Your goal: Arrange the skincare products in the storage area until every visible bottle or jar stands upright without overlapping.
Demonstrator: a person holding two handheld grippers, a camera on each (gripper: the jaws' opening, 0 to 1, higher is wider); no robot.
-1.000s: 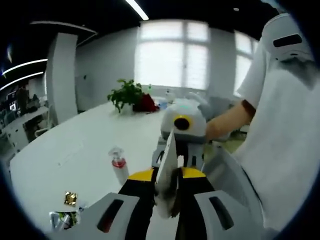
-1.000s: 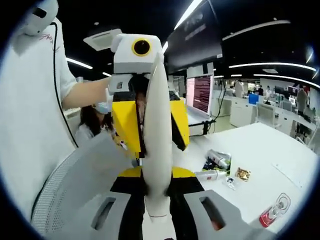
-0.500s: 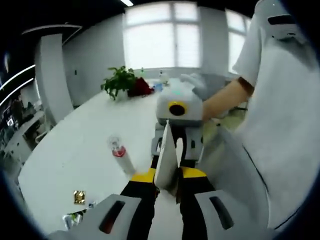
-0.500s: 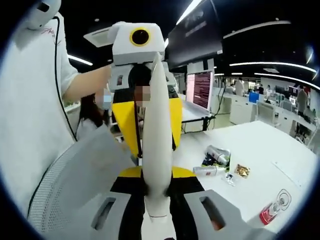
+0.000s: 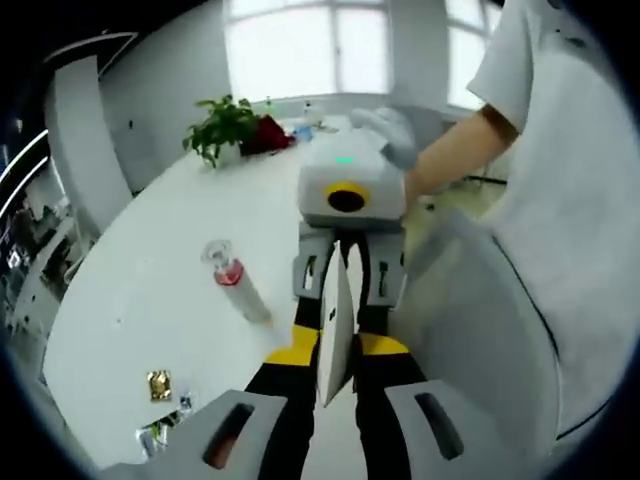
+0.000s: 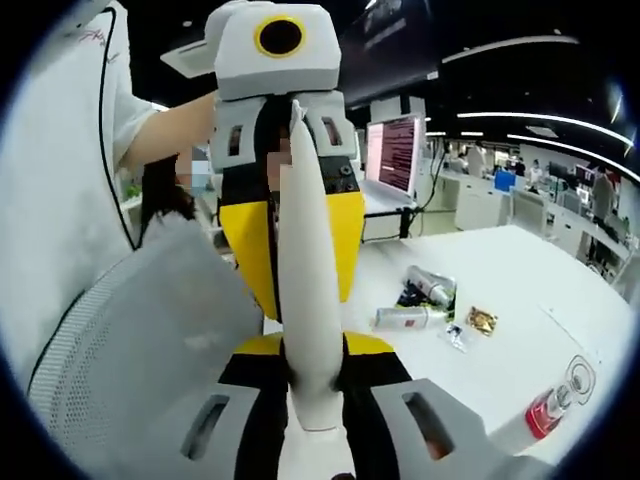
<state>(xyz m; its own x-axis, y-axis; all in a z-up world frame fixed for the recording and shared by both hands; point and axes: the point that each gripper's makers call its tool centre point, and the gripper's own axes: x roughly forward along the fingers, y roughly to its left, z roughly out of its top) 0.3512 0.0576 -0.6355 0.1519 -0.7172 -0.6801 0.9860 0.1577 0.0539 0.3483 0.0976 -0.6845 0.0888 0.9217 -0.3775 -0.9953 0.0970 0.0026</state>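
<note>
A person in a white shirt is holding two grippers up above a big white table [image 5: 140, 300], and both grippers are pinching the same thing: a long white squeeze tube [image 6: 305, 300]. The right gripper [image 6: 315, 385] is squeezing the tube near its cap end, with its jaws pressed together on it. The left gripper [image 5: 335, 375] is squeezing the flat sealed end of the tube, and its jaws are pressed together on it too. So the tube is stretching between the two grippers in the air, well above the table.

Other things are lying down on the table. A clear bottle with a red band [image 5: 235, 290] is lying on its side, left of the grippers in the left gripper view. In the right gripper view a silver tube [image 6: 405, 318] and a silver can [image 6: 432, 285] are lying near each other, farther out on the table, with a small gold packet [image 6: 483, 321] just beside them. A green plant [image 5: 222, 128] is standing at the far end of the table.

I think the step now is passing or turning the white tube so it can stand up. Next, one gripper probably needs to let go while the other is carrying the tube down and setting it upright on a bare spot, apart from the other things. The lying bottle and the silver ones are waiting to be stood up, so much of the job seems left.
</note>
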